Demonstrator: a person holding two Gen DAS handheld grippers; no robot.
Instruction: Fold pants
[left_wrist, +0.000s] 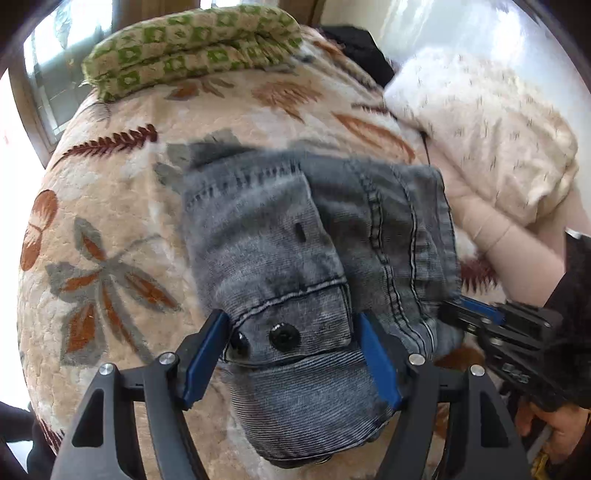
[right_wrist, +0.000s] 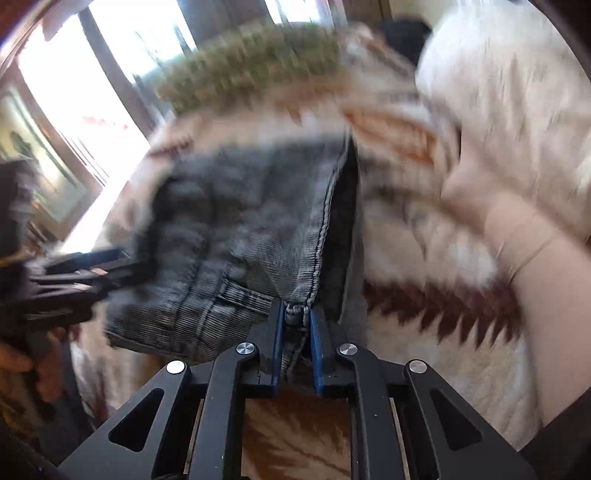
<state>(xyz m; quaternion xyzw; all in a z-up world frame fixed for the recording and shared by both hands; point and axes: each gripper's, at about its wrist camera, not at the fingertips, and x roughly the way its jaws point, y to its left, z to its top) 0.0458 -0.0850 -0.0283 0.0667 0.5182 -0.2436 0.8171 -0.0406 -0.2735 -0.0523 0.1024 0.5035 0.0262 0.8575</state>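
A: Covering the whole surface beyond both sets of fingers is a cream quilted bedspread (left_wrist: 122, 192) printed with rust and grey leaves. Far past the fingertips, at its back edge, lies a folded green-and-cream blanket (left_wrist: 192, 44).

B: And to the right of the left fingers?

A: A cream pillow (left_wrist: 491, 140), with a person's bare forearm (left_wrist: 517, 258) reaching across in front of it.

B: Where are the pants?

A: The grey denim pants (left_wrist: 295, 236) sit bunched on the bedspread, straight ahead of the left gripper (left_wrist: 291, 332). Its fingers stand well apart, one on each side of the buttoned waistband corner; I can't tell whether the pads touch the cloth.

B: The right gripper?

A: The right gripper (right_wrist: 297, 317) has its blue fingers drawn together, clamped on a seamed edge of the pants, which rises away from the fingertips. That view is blurred.

B: Smallest thing?

A: Two black waistband buttons (left_wrist: 283, 336), between the left fingers.
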